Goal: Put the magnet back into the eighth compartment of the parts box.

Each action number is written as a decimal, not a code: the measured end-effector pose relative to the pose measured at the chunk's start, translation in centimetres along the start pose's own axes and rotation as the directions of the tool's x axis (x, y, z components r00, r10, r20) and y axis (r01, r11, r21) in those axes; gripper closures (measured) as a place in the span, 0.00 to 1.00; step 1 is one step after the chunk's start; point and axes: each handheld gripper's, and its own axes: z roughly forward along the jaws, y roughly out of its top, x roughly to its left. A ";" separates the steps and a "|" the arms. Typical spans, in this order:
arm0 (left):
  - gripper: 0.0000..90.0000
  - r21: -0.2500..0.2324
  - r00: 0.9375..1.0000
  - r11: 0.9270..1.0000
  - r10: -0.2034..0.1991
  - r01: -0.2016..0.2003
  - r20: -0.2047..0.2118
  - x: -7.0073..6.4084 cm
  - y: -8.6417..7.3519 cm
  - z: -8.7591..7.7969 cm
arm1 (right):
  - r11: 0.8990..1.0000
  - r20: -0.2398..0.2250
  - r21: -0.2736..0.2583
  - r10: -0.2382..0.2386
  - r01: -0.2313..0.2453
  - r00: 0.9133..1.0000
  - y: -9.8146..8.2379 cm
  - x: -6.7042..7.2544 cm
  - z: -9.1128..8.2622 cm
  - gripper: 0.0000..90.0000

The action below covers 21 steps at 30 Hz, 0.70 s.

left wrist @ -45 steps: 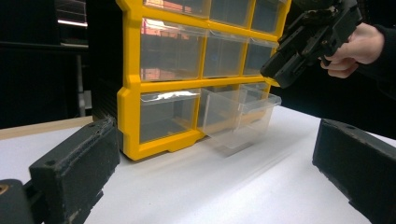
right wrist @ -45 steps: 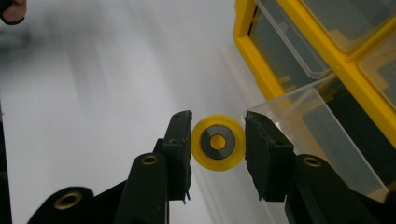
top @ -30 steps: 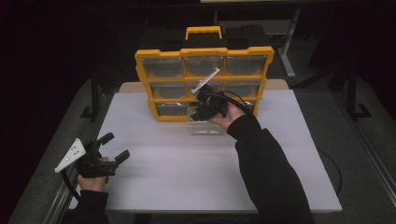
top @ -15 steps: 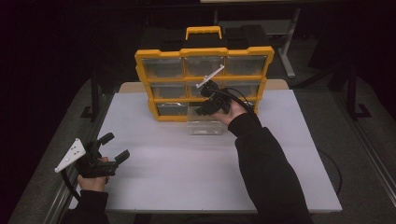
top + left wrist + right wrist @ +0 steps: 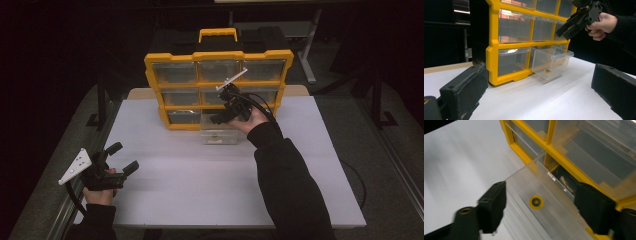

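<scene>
At centre frame the right gripper [image 5: 220, 119] hung wide open and empty above the pulled-out clear drawer [image 5: 220, 134] holding a yellow washer [image 5: 536, 202]; lower left, the left gripper [image 5: 120, 159] gaped empty.

Yellow drawer cabinet [image 5: 218, 87] stands upright at 12 o'clock on the white table [image 5: 200, 185], walling off the far edge. Its bottom-middle clear drawer [image 5: 219, 132] is pulled out toward me, top open; a small yellow ring [image 5: 536, 201] lies on its floor. My right gripper [image 5: 223, 114] hangs above that drawer, jaws wide apart, nothing between them and the drawer mouth. My left gripper [image 5: 120, 159] sits at 8 o'clock near the table's edge, jaws apart. Bare tabletop from 3 through 6 to 9 o'clock; free passage there.
</scene>
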 end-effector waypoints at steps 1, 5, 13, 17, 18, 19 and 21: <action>0.01 0.000 1.000 1.000 0.001 -0.001 0.000 0.0 0.0 0.0 | 1.000 0.008 0.001 -0.001 0.001 1.000 -0.1 0.0 0.0 0.21; 0.01 0.000 1.000 1.000 0.001 -0.001 0.000 0.0 0.0 0.0 | 1.000 0.024 -0.012 -0.001 0.001 1.000 -0.6 0.1 -0.1 0.14; 0.01 0.007 1.000 1.000 0.002 -0.002 0.004 0.0 0.0 0.1 | 0.999 0.019 -0.033 0.016 -0.015 1.000 -1.9 -0.1 -0.6 0.00; 0.01 0.008 1.000 1.000 0.002 -0.002 0.002 0.0 0.0 0.1 | 0.999 0.014 -0.035 0.012 -0.012 1.000 -2.6 -0.2 -1.0 0.00; 0.01 0.007 1.000 1.000 0.003 -0.003 0.001 0.0 0.0 0.0 | 0.999 0.011 -0.040 0.007 -0.007 1.000 -2.8 -0.2 -1.1 0.00; 0.01 0.006 1.000 1.000 0.002 -0.002 0.000 0.0 0.0 0.0 | 0.999 0.011 -0.047 0.008 -0.008 1.000 -3.0 -0.2 -1.2 0.00; 0.01 0.005 1.000 1.000 0.002 -0.002 -0.002 0.0 0.0 0.0 | 0.998 0.014 -0.058 0.009 -0.008 1.000 -3.3 -0.2 -1.4 0.00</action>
